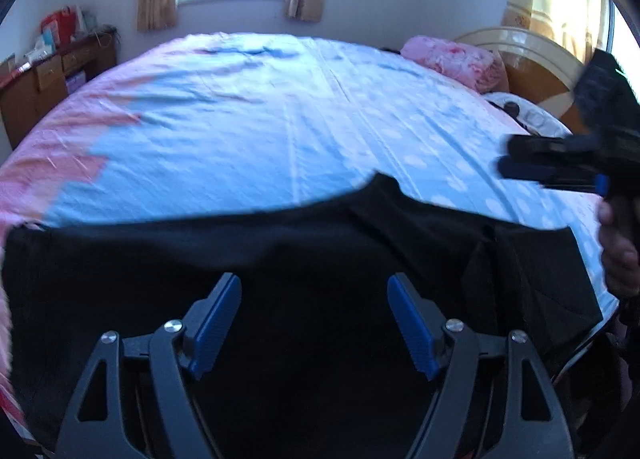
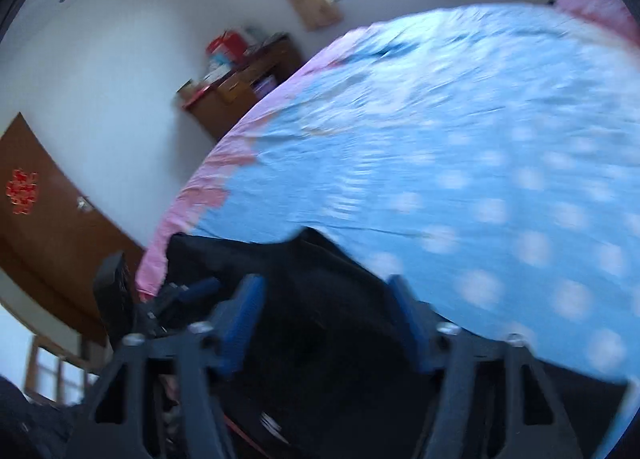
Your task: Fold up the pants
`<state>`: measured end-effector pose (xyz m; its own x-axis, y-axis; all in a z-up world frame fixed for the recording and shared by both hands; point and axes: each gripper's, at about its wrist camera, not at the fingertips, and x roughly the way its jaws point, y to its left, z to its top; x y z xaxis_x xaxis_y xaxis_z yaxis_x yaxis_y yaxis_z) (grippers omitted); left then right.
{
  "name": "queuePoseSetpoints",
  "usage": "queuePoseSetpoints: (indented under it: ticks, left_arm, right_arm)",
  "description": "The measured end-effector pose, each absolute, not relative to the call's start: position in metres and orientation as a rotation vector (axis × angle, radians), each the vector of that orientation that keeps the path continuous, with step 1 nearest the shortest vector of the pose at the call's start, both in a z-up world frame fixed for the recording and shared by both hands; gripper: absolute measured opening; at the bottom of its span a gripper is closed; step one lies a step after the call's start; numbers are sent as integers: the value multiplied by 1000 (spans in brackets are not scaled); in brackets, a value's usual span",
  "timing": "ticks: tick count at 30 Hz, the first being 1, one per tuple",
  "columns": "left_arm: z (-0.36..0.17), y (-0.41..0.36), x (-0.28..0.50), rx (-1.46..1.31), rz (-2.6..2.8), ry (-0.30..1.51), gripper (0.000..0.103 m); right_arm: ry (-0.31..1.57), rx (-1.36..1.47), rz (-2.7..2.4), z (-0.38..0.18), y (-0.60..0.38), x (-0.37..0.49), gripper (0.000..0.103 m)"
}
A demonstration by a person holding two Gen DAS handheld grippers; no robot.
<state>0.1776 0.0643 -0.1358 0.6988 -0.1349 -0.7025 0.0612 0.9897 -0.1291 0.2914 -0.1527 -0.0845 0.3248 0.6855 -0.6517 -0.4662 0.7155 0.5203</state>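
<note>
Black pants (image 1: 280, 279) are lying spread along the near edge of the bed (image 1: 300, 119), on the blue polka-dot sheet, nowhere near the pink pillow (image 1: 452, 59) up at the headboard end. Left claw (image 1: 314, 323) is hovering right over the middle of the pants with its blue pads standing wide apart — nothing pinched between them. Right claw (image 2: 326, 319) is also hanging over the dark cloth toward the pants' other end; its pads are sitting apart too, and I'm not seeing any fabric caught in them, though that view is pretty smeared.

My take on doing this bit well: each claw should be pinching an outer edge of the pants, both layers at once, and both should be lifting together so the fold lands straight instead of bunching. Keeping the cloth low over the bed while carrying it across should help.

Writing-wise — there's a red paper decoration (image 2: 22, 191) on the brown door (image 2: 60, 227), but I'm not able to read it. No brand labels showing anywhere.
</note>
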Motion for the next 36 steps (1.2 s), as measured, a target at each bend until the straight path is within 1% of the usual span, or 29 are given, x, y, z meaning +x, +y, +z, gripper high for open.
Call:
queuePoseSetpoints:
  ticks: [2,8,9,10,12,14,15,16,20,21,23,24,25,27,30,34,36]
  left_arm:
    - [-137,69,179,-78,-77,791,85]
    - [-145,91,186,-106,-38,804,86]
    - [-147,91,187,-101,-39,809,87]
    - [-149,91,187,-93,-39,814,87]
    - [-154,90,189,-85,-43,821,90]
    - [-160,90,189,-77,-41,826,91]
    - [-162,89,189,-70,-42,820,95]
    - [-164,86,189,-55,-45,813,97]
    - [-157,81,186,-17,-21,819,97]
    - [-153,82,184,-22,-14,812,97]
    - [-143,86,177,-32,-4,785,97]
    - [-139,88,172,-28,2,780,97]
    - [-137,90,168,-23,8,777,97]
    - [-138,96,155,-6,14,779,99]
    - [-150,104,147,17,40,813,99]
    - [-161,108,148,2,53,834,100]
    - [-163,107,148,18,61,836,103]
  right_arm:
    - [1020,261,788,-90,-122,306,50]
    - [1200,241,762,-132,-74,345,50]
    - [1206,209,738,-138,-69,347,37]
    - [1206,193,727,-141,-67,348,17]
    - [1184,156,699,-144,-65,348,8]
    - [1183,158,692,-147,-65,352,7]
    - [1185,154,685,-150,-64,354,7]
    - [1184,149,684,-152,-63,356,7]
    - [1173,136,712,-148,-64,360,7]
    - [1159,146,718,-142,-67,358,9]
    - [1103,136,688,-122,-83,347,19]
    - [1079,122,668,-114,-89,342,33]
    - [1049,111,651,-103,-98,332,41]
    - [1002,105,652,-85,-119,304,42]
    - [987,61,635,-83,-137,257,43]
    - [1024,-33,641,-109,-139,201,43]
    - [1036,-76,633,-126,-137,186,43]
